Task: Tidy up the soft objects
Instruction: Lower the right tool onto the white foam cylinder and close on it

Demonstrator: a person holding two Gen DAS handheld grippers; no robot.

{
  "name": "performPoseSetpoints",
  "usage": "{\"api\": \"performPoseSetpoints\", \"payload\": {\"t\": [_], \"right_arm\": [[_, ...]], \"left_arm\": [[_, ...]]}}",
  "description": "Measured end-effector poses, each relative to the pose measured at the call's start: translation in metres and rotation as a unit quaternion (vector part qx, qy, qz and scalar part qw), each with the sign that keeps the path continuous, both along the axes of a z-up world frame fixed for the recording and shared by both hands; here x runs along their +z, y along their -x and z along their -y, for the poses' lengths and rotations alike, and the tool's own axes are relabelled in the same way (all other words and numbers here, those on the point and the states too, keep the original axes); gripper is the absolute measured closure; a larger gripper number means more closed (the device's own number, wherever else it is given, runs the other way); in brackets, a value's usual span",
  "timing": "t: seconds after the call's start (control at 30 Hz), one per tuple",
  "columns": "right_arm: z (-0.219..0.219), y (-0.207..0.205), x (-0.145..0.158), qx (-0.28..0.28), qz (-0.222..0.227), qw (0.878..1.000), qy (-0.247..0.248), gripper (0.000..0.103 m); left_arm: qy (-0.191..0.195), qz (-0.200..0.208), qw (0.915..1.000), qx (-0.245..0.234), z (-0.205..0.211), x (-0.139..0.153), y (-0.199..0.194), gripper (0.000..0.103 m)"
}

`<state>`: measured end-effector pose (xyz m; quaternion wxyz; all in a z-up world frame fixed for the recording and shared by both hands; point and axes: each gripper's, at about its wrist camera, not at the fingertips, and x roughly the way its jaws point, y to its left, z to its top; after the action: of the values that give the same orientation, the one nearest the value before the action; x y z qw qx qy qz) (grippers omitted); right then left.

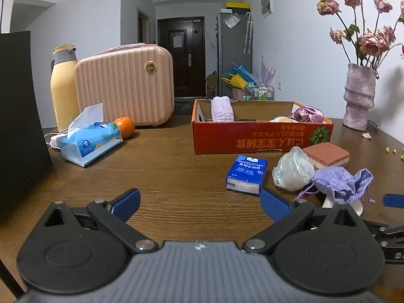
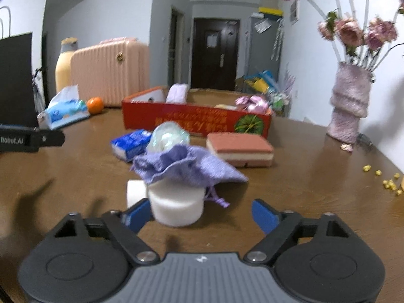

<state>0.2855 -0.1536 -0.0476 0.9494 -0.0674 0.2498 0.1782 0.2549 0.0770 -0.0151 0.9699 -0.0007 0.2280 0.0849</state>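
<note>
A white foam cylinder (image 2: 176,207) stands on the wooden table with a purple drawstring pouch (image 2: 181,164) draped over its top. My right gripper (image 2: 202,216) is open around the cylinder; the left pad is at its side and the right pad stands clear of it. Behind lie a clear plastic bundle (image 2: 168,135), a blue tissue pack (image 2: 128,144) and a pink sponge (image 2: 240,149). The red cardboard box (image 1: 252,139) holds a lilac rolled towel (image 1: 222,108) and shiny pink cloth (image 1: 306,113). My left gripper (image 1: 199,207) is open over bare table, short of the tissue pack (image 1: 246,174).
At the back left stand a pink suitcase (image 1: 123,88), a yellow flask (image 1: 63,88), a tissue box (image 1: 91,141) and an orange (image 1: 125,126). A black bag (image 1: 20,116) fills the left edge. A vase of dried roses (image 1: 359,98) stands at the right, with yellow crumbs (image 2: 388,181) nearby.
</note>
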Motion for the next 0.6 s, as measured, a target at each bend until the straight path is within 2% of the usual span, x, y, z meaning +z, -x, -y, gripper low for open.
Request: {"api": "performPoseSetpoints", "payload": {"t": [0.1, 0.23, 0.6], "right_arm": [[-0.008, -0.006, -0.006, 0.015, -0.019, 1.0, 0.013, 0.035], [-0.016, -0.015, -0.011, 0.017, -0.028, 0.999, 0.027, 0.036], [-0.035, -0.041, -0.014, 0.037, -0.051, 0.998, 0.015, 0.036]], "left_arm": [[-0.001, -0.004, 1.0, -0.006, -0.003, -0.001, -0.001, 0.0], [-0.001, -0.008, 0.9999, -0.01, -0.009, -0.003, -0.002, 0.0], [0.01, -0.01, 0.9999, -0.004, -0.03, -0.001, -0.003, 0.0]]}}
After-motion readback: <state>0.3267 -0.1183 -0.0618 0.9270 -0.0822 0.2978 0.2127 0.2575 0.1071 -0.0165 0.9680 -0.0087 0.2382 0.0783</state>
